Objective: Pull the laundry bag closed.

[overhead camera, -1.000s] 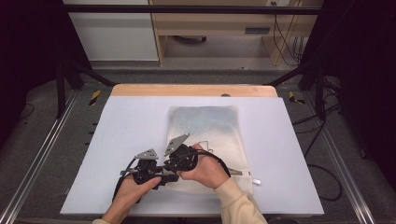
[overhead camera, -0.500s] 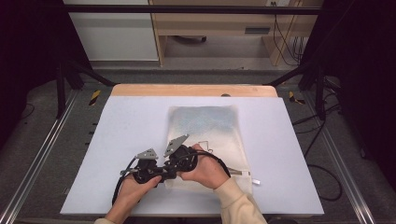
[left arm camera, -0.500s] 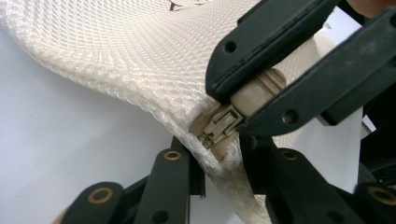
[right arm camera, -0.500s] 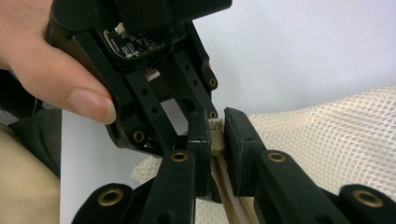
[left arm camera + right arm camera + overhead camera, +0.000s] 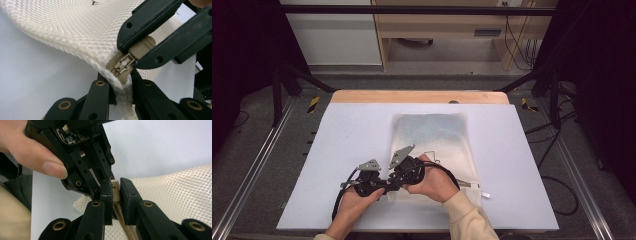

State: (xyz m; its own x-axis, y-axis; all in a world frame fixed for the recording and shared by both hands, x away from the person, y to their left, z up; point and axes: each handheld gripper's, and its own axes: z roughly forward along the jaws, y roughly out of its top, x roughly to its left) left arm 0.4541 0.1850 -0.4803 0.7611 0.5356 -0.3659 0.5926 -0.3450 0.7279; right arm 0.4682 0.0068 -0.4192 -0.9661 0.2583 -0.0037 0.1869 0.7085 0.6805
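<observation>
A white mesh bag [image 5: 432, 135] lies flat on the table, its beige zipper ending at the near left corner. My left gripper [image 5: 121, 85] has just been closing and is now shut on the bag's corner seam [image 5: 123, 98], right below the zipper slider [image 5: 123, 63]. My right gripper [image 5: 116, 190] is shut on the beige zipper pull tab [image 5: 142, 45] and meets the left gripper tip to tip. In the high view both grippers, left [image 5: 384, 189] and right [image 5: 393, 186], sit close together at that corner, each held by a hand.
The white table mat [image 5: 337, 150] has a wooden strip [image 5: 417, 96] along its far edge. A small white tag [image 5: 484, 194] lies beside the bag's near right corner. Metal rails run down both sides, and cables lie on the floor at the right [image 5: 557, 185].
</observation>
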